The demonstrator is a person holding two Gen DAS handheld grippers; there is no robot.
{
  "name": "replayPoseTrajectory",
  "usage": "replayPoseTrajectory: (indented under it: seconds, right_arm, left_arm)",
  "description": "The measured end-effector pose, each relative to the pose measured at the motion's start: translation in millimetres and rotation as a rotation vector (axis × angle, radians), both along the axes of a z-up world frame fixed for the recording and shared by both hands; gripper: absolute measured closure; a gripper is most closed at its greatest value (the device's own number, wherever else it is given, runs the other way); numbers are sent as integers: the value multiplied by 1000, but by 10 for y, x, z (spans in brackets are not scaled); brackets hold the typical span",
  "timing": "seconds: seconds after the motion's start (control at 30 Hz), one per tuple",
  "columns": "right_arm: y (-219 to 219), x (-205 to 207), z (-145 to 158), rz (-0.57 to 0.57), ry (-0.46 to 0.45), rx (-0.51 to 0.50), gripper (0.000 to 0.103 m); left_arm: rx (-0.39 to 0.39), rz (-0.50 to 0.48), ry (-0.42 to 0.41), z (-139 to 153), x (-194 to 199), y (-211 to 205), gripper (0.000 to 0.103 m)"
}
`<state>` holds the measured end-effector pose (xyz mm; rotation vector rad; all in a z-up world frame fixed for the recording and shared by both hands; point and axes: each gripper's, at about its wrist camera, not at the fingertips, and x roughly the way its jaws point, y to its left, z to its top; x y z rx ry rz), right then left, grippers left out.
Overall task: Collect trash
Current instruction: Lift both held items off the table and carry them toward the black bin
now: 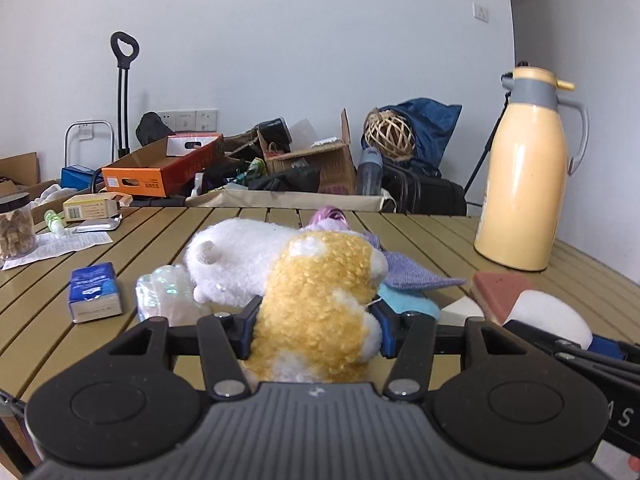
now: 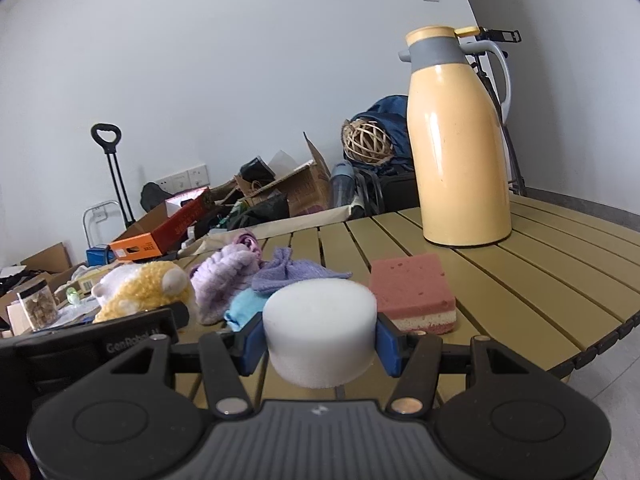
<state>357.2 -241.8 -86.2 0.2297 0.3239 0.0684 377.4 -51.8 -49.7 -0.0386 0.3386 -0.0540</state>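
Note:
My left gripper [image 1: 316, 320] is shut on a white and yellow plush toy [image 1: 304, 276] that lies on the slatted table [image 1: 152, 232]; the toy also shows in the right wrist view [image 2: 140, 288]. My right gripper [image 2: 320, 340] is shut on a round white foam block [image 2: 320, 332], held just above the table; the block also shows in the left wrist view [image 1: 548, 312]. A crumpled clear plastic wrapper [image 1: 164, 296] lies left of the toy. A small blue carton [image 1: 94, 292] stands further left.
A pink sponge [image 2: 412, 292] lies right of the foam block. Purple and blue cloths [image 2: 280, 276] lie behind it. A tall yellow thermos jug [image 2: 460, 140] stands at the right. A jar [image 1: 16, 224], papers and a box [image 1: 92, 206] sit far left. Boxes and bags clutter the floor behind.

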Motion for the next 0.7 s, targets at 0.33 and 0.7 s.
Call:
replayPoseTrajectory:
  seconds: [0.33, 0.7]
  right_arm:
    - [-32, -291, 216, 70, -13, -2, 48]
    - [113, -769, 438, 150, -33, -31, 48]
  left_arm:
    - [6, -1, -33, 311, -500, 57, 49]
    - [75, -24, -38, 517, -1213, 140, 49]
